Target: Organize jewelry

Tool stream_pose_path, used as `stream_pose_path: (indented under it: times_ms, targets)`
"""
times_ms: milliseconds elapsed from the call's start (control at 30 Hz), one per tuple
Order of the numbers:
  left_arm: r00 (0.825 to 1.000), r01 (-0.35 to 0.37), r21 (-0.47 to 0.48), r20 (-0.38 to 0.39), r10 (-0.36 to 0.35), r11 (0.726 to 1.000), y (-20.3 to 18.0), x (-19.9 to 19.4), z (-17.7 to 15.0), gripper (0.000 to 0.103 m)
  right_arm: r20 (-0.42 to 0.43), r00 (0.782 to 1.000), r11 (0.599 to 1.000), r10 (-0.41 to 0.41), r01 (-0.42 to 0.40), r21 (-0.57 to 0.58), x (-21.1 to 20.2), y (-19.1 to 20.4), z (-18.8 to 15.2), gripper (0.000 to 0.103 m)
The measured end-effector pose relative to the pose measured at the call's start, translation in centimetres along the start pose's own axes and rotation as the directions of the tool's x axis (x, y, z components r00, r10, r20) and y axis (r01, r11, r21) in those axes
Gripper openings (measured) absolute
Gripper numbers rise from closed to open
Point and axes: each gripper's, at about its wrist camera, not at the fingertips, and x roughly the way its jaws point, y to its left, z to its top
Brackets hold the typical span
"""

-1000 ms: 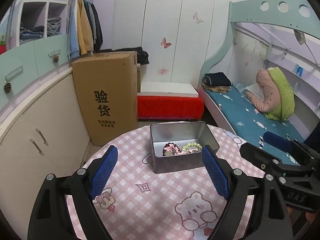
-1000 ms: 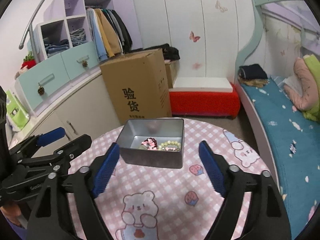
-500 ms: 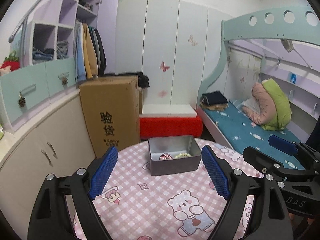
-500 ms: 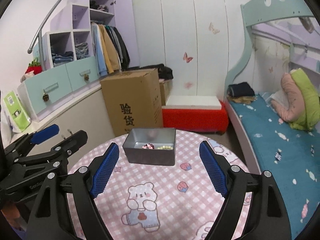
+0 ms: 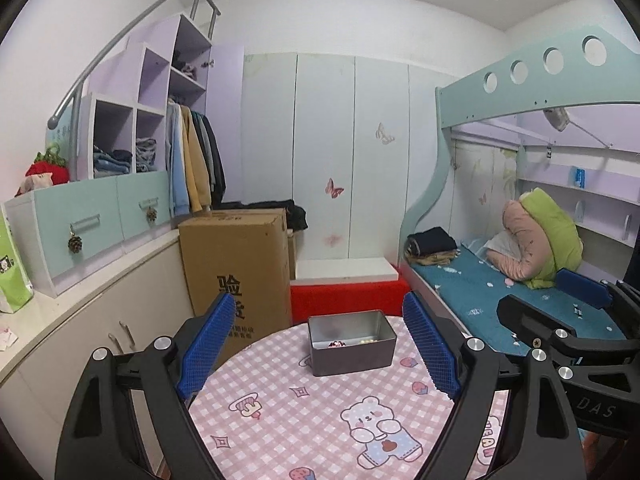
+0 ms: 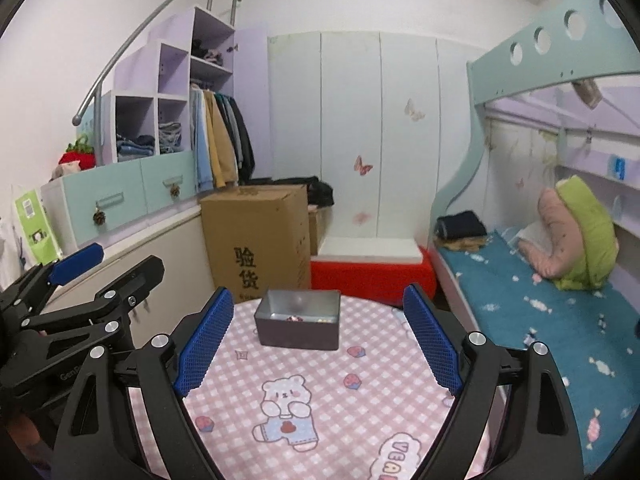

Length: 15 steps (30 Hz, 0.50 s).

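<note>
While both the left gripper (image 5: 320, 352) and right gripper (image 6: 320, 348) gape wide and empty, jewelry (image 5: 352, 343), seemingly light slippery beads, low inside tin (image 6: 298, 336) on table (image 5: 320, 420); best pinched across a strand.

My left gripper (image 5: 320, 346) was held out nearly level, tipped slightly down, its blue pads (image 5: 208, 344) standing wide apart with nothing between them. My right gripper (image 6: 318, 338) sat beside it in the same pose, just as empty; its jaws had just been opening a little wider. Each gripper showed at the edge of the other's view, side by side, not touching.
</note>
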Motion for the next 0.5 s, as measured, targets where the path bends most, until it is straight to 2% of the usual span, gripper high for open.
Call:
stream_pose_path:
  times_ms: [400, 500]
  targets:
    - [0.999, -0.003, 0.017, 0.038, 0.003, 1.0, -0.7, -3.0, 0.0, 0.084, 0.069, 0.996, 0.998, -0.049, 0.051, -0.021, -3.4, 0.5, -0.2, 0.086]
    - [0.999, -0.021, 0.013, 0.049, 0.02, 1.0, -0.7, -3.2, 0.0, 0.09, 0.075, 0.996, 0.999, -0.044, 0.045, -0.013, -3.8, 0.3, -0.1, 0.086]
